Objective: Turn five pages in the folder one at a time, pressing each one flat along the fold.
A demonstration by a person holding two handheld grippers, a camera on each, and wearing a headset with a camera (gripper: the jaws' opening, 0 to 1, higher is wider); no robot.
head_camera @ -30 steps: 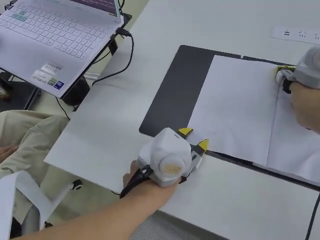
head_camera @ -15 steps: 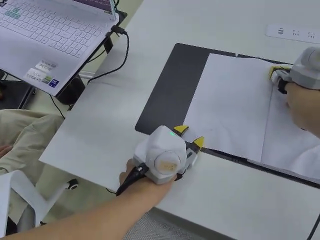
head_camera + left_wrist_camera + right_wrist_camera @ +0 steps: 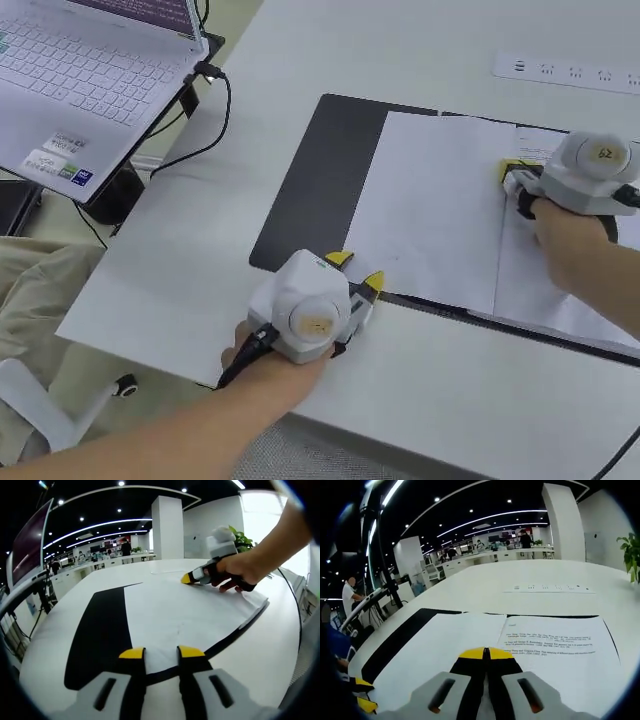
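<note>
Closest in, the left claw (image 3: 356, 270) sits at the near edge of the open black folder (image 3: 310, 180). Its yellow-tipped jaws are parted, and the left gripper view shows the bottom edge of the blank page (image 3: 430, 210) and the folder's dark border running just ahead of them. Whether the tips touch the paper, hard to say. The folder lies flat on the white tabletop (image 3: 200, 250), its left cover bare and the blank page spread across it.

Further in, at the fold, the right claw (image 3: 512, 172) is pinched fully closed, tips together and pointed down at the crease. The right hand (image 3: 565, 235) behind it covers part of the printed page (image 3: 555, 640), so much of that sheet is blocked from the head view. The right gripper view shows its lines of text clearly.

Beyond the folder, a white power strip (image 3: 565, 72) lies on the tabletop. Off the left edge stands a white laptop (image 3: 90, 70), a black cable (image 3: 215, 130) plugged into it.
</note>
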